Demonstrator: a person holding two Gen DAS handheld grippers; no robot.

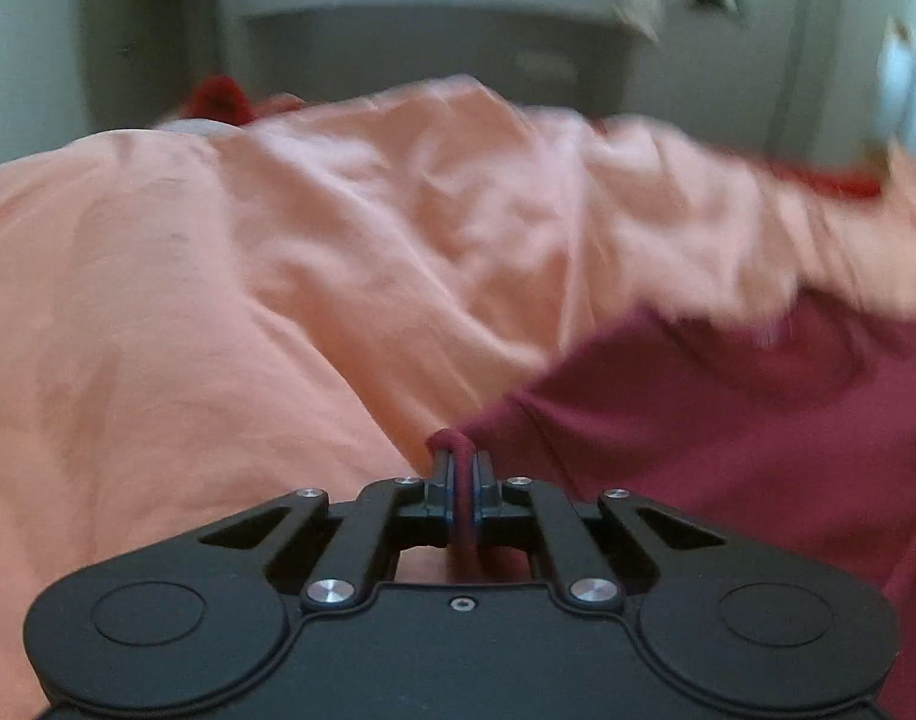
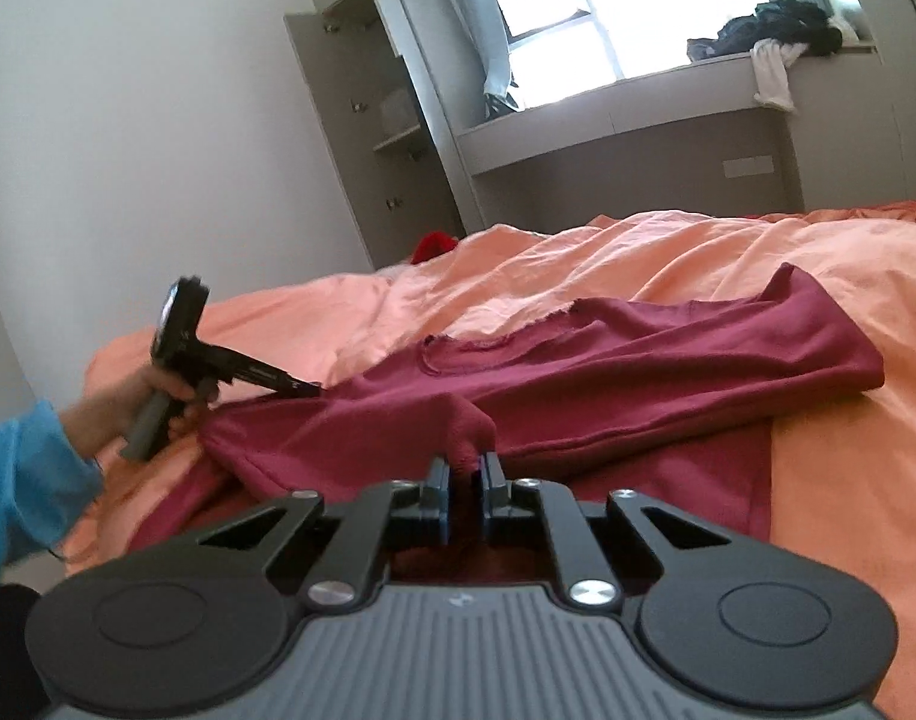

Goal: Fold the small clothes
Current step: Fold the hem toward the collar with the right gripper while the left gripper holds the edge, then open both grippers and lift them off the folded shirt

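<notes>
A dark red garment (image 2: 608,372) lies half folded on the orange bedspread (image 2: 818,276), its far layer doubled over the near one. My right gripper (image 2: 464,462) is shut on a pinch of its near edge, lifted into a small peak. My left gripper (image 2: 305,387), seen at the left in the right wrist view, is shut on the garment's left edge. In the left wrist view my left gripper (image 1: 463,456) pinches a rolled red hem, with the garment (image 1: 728,420) spreading to the right over the bedspread (image 1: 218,300).
A grey shelf unit (image 2: 392,138) and a window bench (image 2: 638,138) with a heap of dark and white clothes (image 2: 776,42) stand behind the bed. A bright red item (image 2: 431,246) lies at the bed's far edge. The person's blue sleeve (image 2: 20,480) is at left.
</notes>
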